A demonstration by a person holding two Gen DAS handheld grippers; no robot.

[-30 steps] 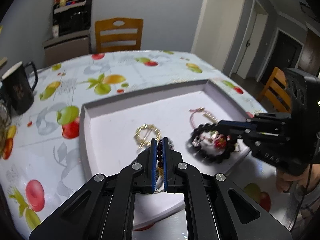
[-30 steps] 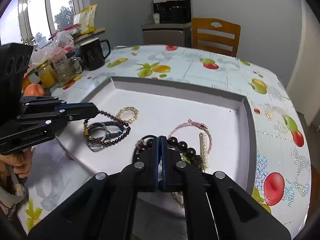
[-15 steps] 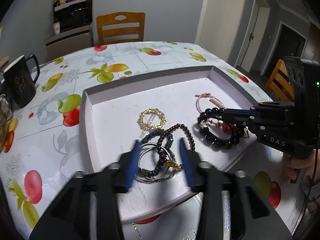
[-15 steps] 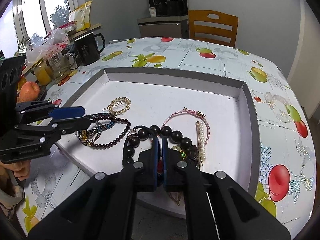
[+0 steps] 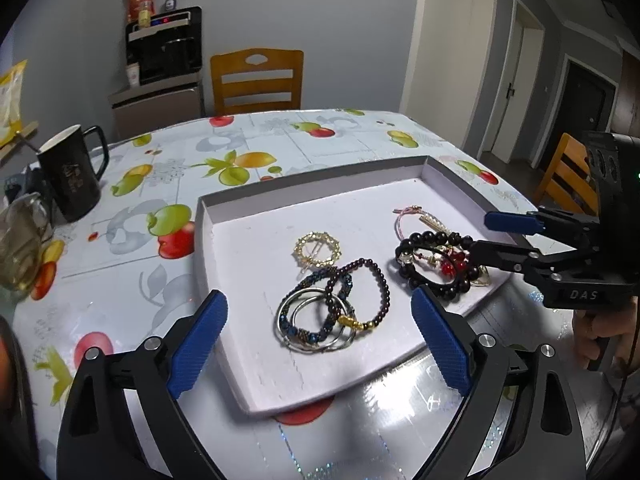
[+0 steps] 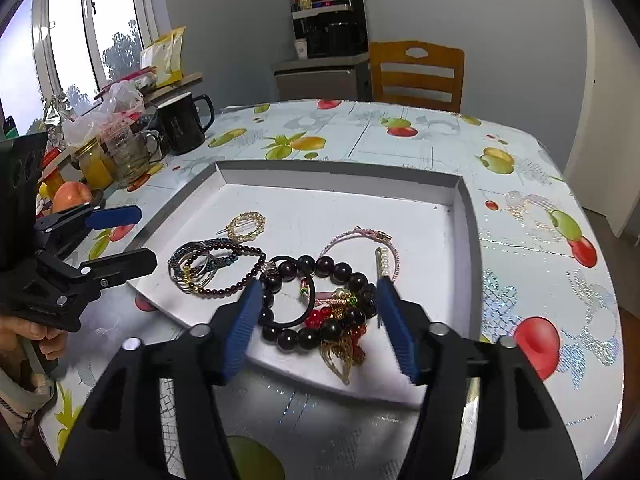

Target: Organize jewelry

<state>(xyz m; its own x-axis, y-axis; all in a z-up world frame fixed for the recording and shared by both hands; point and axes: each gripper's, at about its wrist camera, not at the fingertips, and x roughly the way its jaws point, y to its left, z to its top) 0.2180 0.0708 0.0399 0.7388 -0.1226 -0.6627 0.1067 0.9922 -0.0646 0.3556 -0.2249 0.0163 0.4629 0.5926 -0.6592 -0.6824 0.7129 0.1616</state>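
Note:
A white tray (image 5: 248, 240) on the fruit-print table holds the jewelry. A dark red bead bracelet (image 5: 378, 276) lies over silver bangles (image 5: 308, 316) and a blue beaded ring, beside a gold round brooch (image 5: 318, 248). A big black bead bracelet (image 5: 424, 272) lies at the tray's right with red beads, a pink cord bracelet (image 5: 404, 216) and a pearl pin (image 6: 385, 258). My left gripper (image 5: 318, 338) is open and empty just before the bangles. My right gripper (image 6: 318, 322) is open and empty, its fingers on either side of the black bead bracelet (image 6: 320, 300).
A black mug (image 5: 74, 172) and a glass jar (image 5: 18, 244) stand at the table's left, with jars, a peach and bags near the window (image 6: 96, 160). A wooden chair (image 5: 256, 80) stands behind the table, another at the right (image 5: 568, 184).
Both grippers opened. The left one let the dark red bead bracelet down onto the bangles; the right one let the black bead bracelet down in the tray. Both pulled back a little.

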